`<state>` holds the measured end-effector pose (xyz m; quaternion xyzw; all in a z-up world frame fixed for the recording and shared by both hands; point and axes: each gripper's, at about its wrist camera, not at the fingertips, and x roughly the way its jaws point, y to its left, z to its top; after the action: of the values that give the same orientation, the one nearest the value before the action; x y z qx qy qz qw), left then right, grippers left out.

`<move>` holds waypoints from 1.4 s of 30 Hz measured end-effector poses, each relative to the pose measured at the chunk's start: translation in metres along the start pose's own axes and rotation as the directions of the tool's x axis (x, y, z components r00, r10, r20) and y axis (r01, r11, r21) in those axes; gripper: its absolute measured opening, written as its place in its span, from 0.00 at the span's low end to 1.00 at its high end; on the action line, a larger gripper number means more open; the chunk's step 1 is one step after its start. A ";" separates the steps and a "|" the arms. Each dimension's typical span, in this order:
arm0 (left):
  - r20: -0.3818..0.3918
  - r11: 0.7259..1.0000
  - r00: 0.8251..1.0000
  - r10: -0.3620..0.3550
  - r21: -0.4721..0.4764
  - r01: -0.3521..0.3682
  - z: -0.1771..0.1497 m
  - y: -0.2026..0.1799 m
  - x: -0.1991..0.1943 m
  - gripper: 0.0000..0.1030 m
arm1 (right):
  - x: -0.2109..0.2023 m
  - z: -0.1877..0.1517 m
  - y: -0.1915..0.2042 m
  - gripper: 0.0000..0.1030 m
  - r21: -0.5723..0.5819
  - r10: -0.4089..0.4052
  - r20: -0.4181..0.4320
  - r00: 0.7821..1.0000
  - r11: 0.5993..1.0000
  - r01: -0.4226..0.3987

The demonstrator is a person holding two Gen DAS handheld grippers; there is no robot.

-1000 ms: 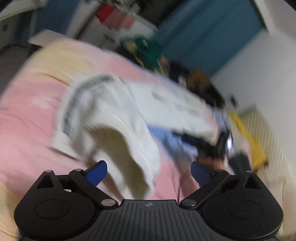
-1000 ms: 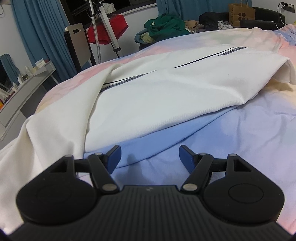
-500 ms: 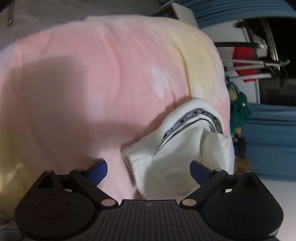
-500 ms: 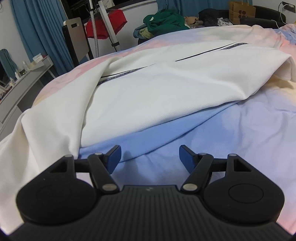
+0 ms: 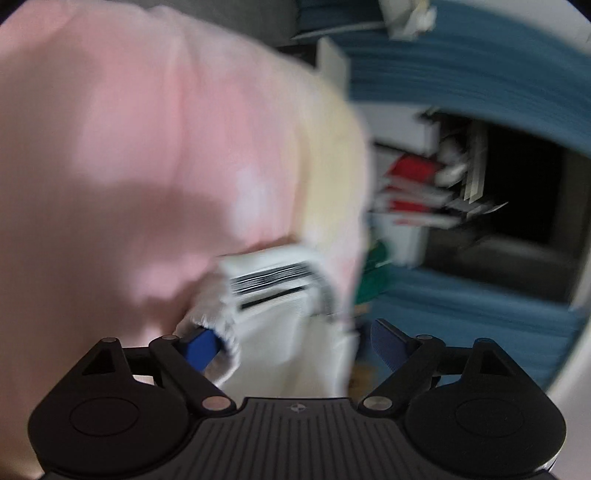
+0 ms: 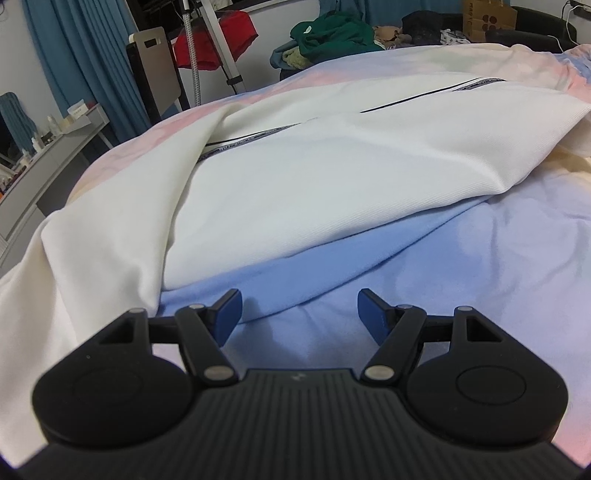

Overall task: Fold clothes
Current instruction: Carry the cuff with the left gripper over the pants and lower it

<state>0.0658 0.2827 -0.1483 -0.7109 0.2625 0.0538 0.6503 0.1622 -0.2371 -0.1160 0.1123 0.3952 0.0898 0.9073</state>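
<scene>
A white garment (image 6: 332, 177) with thin dark stripes lies spread over a pink, yellow and blue bedsheet (image 6: 461, 266). In the right wrist view my right gripper (image 6: 299, 310) hovers open just above the blue part of the sheet, a little short of the garment's near edge, with nothing between its fingers. The left wrist view is blurred. There a ribbed cuff or hem (image 5: 266, 288) of the white garment with a striped band lies between the open fingers of my left gripper (image 5: 295, 343). The cuff's edge touches the left blue fingertip (image 5: 201, 347).
Beyond the bed stand a pile of green and dark clothes (image 6: 332, 37), a red item on a metal stand (image 6: 214, 40), a brown paper bag (image 6: 487, 18) and blue curtains (image 6: 85, 66). A grey desk with small bottles (image 6: 48, 147) runs along the left.
The left gripper has swung quickly, from over the spread garment to the bed's pink end, and has closed in on the white cuff. The right gripper has crept slightly nearer the garment's edge.
</scene>
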 end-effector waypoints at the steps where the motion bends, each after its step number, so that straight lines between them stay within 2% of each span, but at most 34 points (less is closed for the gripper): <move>1: 0.000 1.000 1.000 0.025 0.010 -0.025 -0.001 -0.001 0.003 0.82 | 0.000 0.000 0.000 0.69 -0.003 -0.002 -0.001 1.000 1.000 0.002; 4: 0.002 0.994 0.995 0.101 0.040 -0.101 -0.006 -0.004 0.013 0.79 | 0.001 -0.001 0.001 0.69 -0.012 -0.011 -0.003 1.000 1.000 0.011; 6: 0.025 0.990 0.991 0.134 0.049 -0.135 -0.006 -0.006 0.016 0.50 | 0.002 -0.002 0.000 0.69 -0.016 -0.021 -0.006 1.000 1.000 0.021; 7: 0.050 0.990 0.990 0.130 0.042 -0.132 -0.002 -0.007 0.011 0.43 | 0.003 -0.002 0.000 0.69 -0.017 -0.026 -0.007 1.000 1.000 0.026; 8: 0.075 0.991 0.989 0.125 0.035 -0.128 0.002 -0.007 0.005 0.27 | 0.003 -0.003 -0.001 0.69 -0.017 -0.030 -0.009 1.000 0.999 0.030; 9: 0.108 0.993 0.989 0.105 0.046 -0.110 0.008 -0.009 -0.005 0.19 | 0.003 -0.003 -0.001 0.69 -0.014 -0.032 -0.010 0.999 0.999 0.032; 10: 0.142 0.994 0.986 0.083 0.059 -0.092 0.013 -0.011 -0.015 0.18 | 0.003 -0.004 -0.002 0.69 -0.012 -0.035 -0.011 0.999 0.999 0.034; 13: 0.252 0.981 0.968 0.003 0.188 -0.052 0.028 -0.044 -0.038 0.15 | 0.003 -0.005 -0.004 0.69 -0.004 -0.041 -0.015 0.999 0.999 0.041; 17: 0.285 0.929 0.958 0.017 0.349 -0.120 0.053 -0.110 -0.043 0.11 | 0.001 -0.006 -0.004 0.69 -0.010 -0.040 -0.008 0.999 0.999 0.040; 21: 0.366 0.864 0.930 0.022 0.460 -0.202 0.082 -0.184 -0.027 0.11 | 0.001 -0.004 -0.004 0.69 0.006 -0.035 0.005 0.999 0.999 0.035; 26: 0.451 0.797 0.888 0.090 0.502 -0.336 0.131 -0.274 0.020 0.11 | 0.001 0.006 -0.002 0.69 0.032 -0.029 0.056 0.998 0.999 0.028; 27: 0.473 0.782 0.874 0.109 0.502 -0.369 0.141 -0.293 0.050 0.11 | 0.001 0.009 -0.002 0.69 0.041 -0.030 0.070 0.997 0.999 0.027; 29: 0.511 0.735 0.846 0.153 0.514 -0.443 0.160 -0.309 0.091 0.11 | 0.004 0.016 -0.004 0.69 0.060 -0.034 0.094 0.995 0.998 0.029; 31: 0.512 0.668 0.829 0.224 0.538 -0.513 0.184 -0.310 0.139 0.11 | 0.009 0.022 -0.006 0.69 0.074 -0.035 0.111 0.993 0.997 0.027; 33: 0.526 0.647 0.801 0.287 0.510 -0.567 0.201 -0.295 0.178 0.11 | 0.016 0.027 -0.008 0.69 0.078 -0.038 0.114 0.993 0.996 0.029; 38: 0.506 0.693 0.808 0.304 0.464 -0.551 0.223 -0.240 0.199 0.15 | 0.034 0.028 -0.004 0.69 0.039 -0.039 0.108 0.993 0.999 0.035; 40: 0.492 0.702 0.825 0.278 0.482 -0.524 0.225 -0.233 0.192 0.14 | 0.031 0.029 -0.003 0.69 0.039 -0.036 0.116 0.993 0.999 0.031; 41: 0.478 0.692 0.835 0.271 0.506 -0.514 0.222 -0.232 0.186 0.17 | 0.029 0.029 -0.003 0.69 0.039 -0.034 0.120 0.992 0.999 0.029; 42: 0.463 0.680 0.845 0.265 0.532 -0.505 0.220 -0.231 0.180 0.25 | 0.028 0.029 -0.002 0.69 0.039 -0.032 0.123 0.992 0.999 0.027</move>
<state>0.3804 0.4413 -0.0494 -0.3536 0.2912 0.2249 0.8600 0.2022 -0.2361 -0.1167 0.1285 0.3413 0.0618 0.9291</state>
